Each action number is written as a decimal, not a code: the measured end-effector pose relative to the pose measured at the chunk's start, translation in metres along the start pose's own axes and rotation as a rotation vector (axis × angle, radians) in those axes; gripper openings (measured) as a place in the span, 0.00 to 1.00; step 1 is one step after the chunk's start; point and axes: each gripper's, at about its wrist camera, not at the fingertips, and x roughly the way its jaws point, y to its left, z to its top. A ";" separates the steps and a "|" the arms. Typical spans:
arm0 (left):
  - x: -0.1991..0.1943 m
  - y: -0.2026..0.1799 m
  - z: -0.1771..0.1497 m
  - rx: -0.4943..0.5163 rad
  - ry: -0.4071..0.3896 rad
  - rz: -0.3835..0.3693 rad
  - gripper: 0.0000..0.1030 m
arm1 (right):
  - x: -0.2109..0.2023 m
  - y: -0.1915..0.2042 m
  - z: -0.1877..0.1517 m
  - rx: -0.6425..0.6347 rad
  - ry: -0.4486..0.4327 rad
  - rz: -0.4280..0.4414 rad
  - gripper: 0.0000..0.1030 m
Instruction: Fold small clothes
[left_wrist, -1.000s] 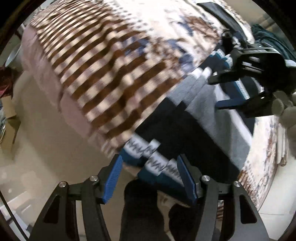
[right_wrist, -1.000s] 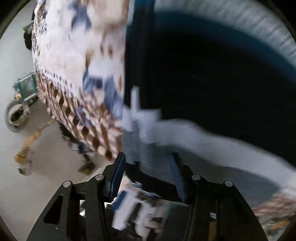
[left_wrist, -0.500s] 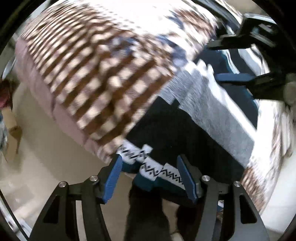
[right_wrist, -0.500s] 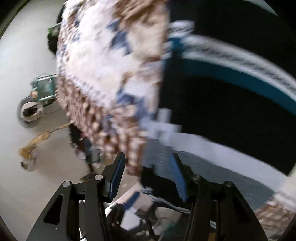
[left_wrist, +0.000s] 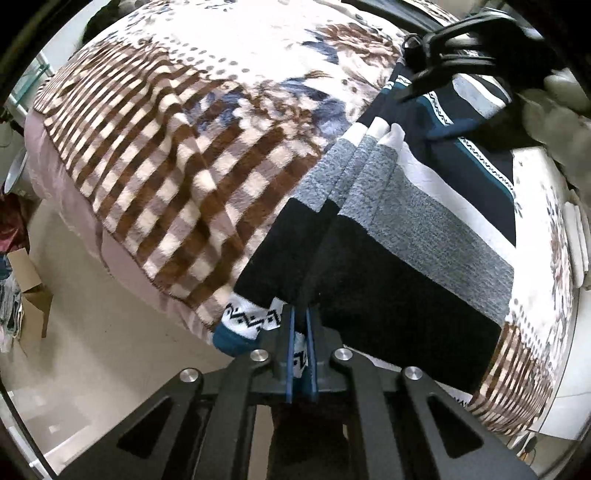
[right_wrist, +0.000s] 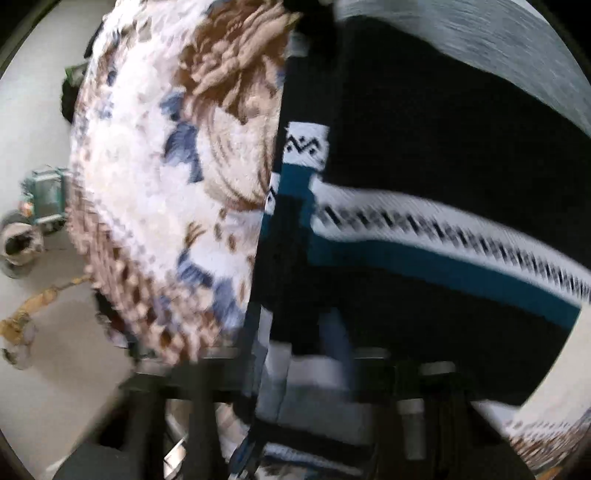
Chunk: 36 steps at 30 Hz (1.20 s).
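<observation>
A knit sweater (left_wrist: 399, 236) with black, grey, white and teal bands lies flat on a bed. My left gripper (left_wrist: 300, 325) is shut on its patterned white and teal hem at the bed's near edge. At the garment's far end, a gloved hand (left_wrist: 550, 107) holds my right gripper (left_wrist: 417, 116), whose fingers straddle the sweater's edge. The right wrist view is motion-blurred: the sweater (right_wrist: 424, 258) fills the right half, fabric runs between the right gripper's (right_wrist: 295, 332) fingers, and their gap is unclear.
A brown, white and blue patterned blanket (left_wrist: 177, 147) covers the bed (left_wrist: 77, 206), which drops to a pale floor (left_wrist: 110, 350) on the left. A cardboard box (left_wrist: 33, 295) stands on that floor. Small clutter (right_wrist: 33, 229) lies on the floor in the right wrist view.
My left gripper went from open around the hem to shut on it. The right gripper moved along the sweater toward its patterned band, and its fingers look closer together.
</observation>
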 end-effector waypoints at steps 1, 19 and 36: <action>-0.001 0.004 -0.001 -0.008 -0.002 0.002 0.03 | 0.004 0.003 0.002 0.006 -0.010 -0.028 0.06; -0.011 0.103 -0.055 -0.395 0.016 -0.418 0.49 | -0.011 0.026 0.001 -0.052 -0.038 -0.084 0.06; -0.040 0.078 -0.050 -0.297 -0.075 -0.158 0.04 | -0.031 0.054 -0.005 -0.120 -0.074 -0.072 0.06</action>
